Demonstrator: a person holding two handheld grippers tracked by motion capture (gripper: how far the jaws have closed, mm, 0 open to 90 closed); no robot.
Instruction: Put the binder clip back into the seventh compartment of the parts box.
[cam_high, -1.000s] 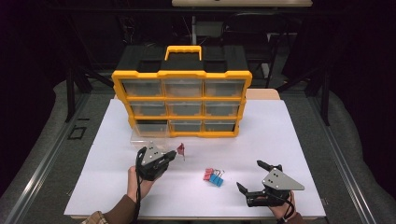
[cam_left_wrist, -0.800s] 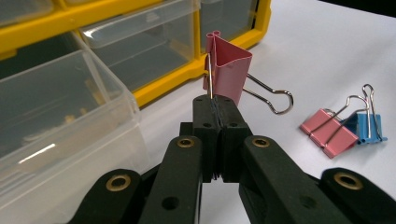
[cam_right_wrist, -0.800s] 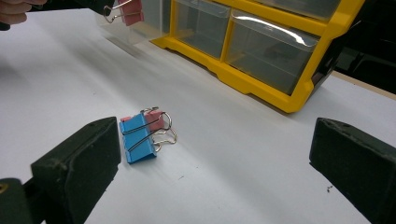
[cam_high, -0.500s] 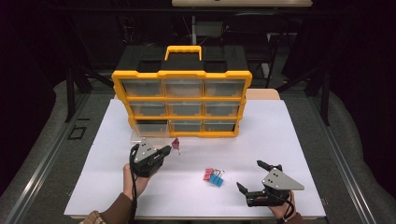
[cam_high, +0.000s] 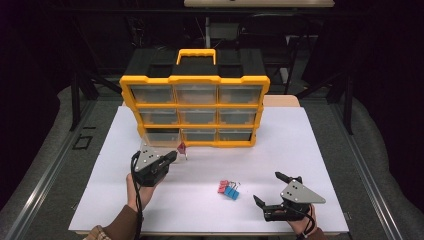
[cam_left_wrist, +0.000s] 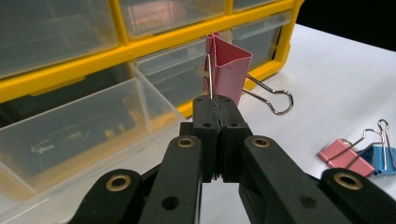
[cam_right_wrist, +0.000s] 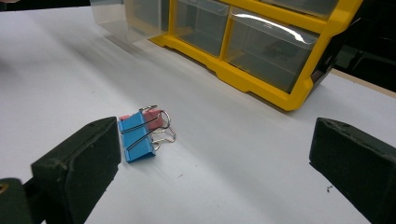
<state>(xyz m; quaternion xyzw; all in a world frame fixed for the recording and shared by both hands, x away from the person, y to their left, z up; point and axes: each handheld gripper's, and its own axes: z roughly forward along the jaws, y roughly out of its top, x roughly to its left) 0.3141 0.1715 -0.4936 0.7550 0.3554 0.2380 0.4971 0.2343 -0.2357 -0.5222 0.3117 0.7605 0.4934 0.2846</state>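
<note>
My left gripper (cam_high: 174, 155) (cam_left_wrist: 218, 100) is shut on one wire handle of a pink binder clip (cam_high: 182, 148) (cam_left_wrist: 229, 70). It holds the clip just above the table, in front of the pulled-out bottom-left drawer (cam_high: 156, 137) (cam_left_wrist: 70, 140) of a yellow drawer organizer (cam_high: 195, 80). The clip's other wire handle (cam_left_wrist: 273, 100) sticks out to the side. A blue clip (cam_high: 231, 193) (cam_right_wrist: 136, 137) and another pink clip (cam_high: 222, 187) (cam_right_wrist: 158, 117) lie together mid-table. My right gripper (cam_high: 267, 187) (cam_right_wrist: 217, 154) rests open near the front right, with nothing between its jaws, aimed at that pair.
The organizer has three rows of clear drawers and a yellow carry handle (cam_high: 196, 52). It stands at the back of the white table top (cam_high: 300, 145). Dark floor and metal rails surround the table.
My left gripper has carried the pink clip left and farther back, closer to the organizer's bottom-left drawer. The right gripper and the two lying clips have stayed put.
</note>
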